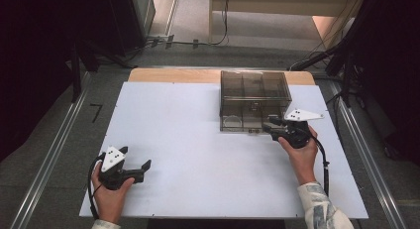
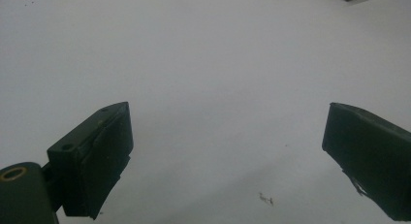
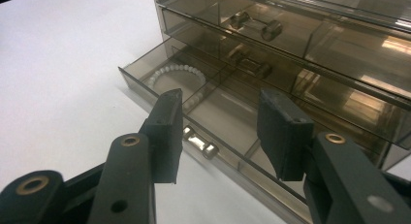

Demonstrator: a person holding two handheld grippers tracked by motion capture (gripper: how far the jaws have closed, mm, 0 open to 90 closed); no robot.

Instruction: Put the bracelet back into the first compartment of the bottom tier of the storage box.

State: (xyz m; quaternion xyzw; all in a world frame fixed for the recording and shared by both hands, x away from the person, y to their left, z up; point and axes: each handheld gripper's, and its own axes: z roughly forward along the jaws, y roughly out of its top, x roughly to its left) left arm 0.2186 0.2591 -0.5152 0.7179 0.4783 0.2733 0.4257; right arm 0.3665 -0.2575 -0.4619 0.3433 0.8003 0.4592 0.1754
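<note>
The right gripper [image 3: 218,132] sits at the front of the smoky plastic drawer box [image 1: 254,100], jaws parted and holding nothing; the gap between them frames the small metal handle [image 3: 198,141] of the bottom drawer [image 3: 213,107] without quite touching it, as far as I can see. That drawer is pulled out a little way from the box, and in its left compartment lies a white bead bracelet [image 3: 177,76] (curled in a ring against the drawer's front corner). The neighbouring compartments in that drawer look bare. The drawers above are shut, each with its own little metal handle.

The left gripper [image 1: 136,164] rests down at the near left of the white table [image 1: 188,154], well apart from the box. Its jaws are spread wide with only bare tabletop between them, gripping nothing. The person's hand is wrapped around the body of each tool. The box itself stands at the far side of the table, right of centre.
</note>
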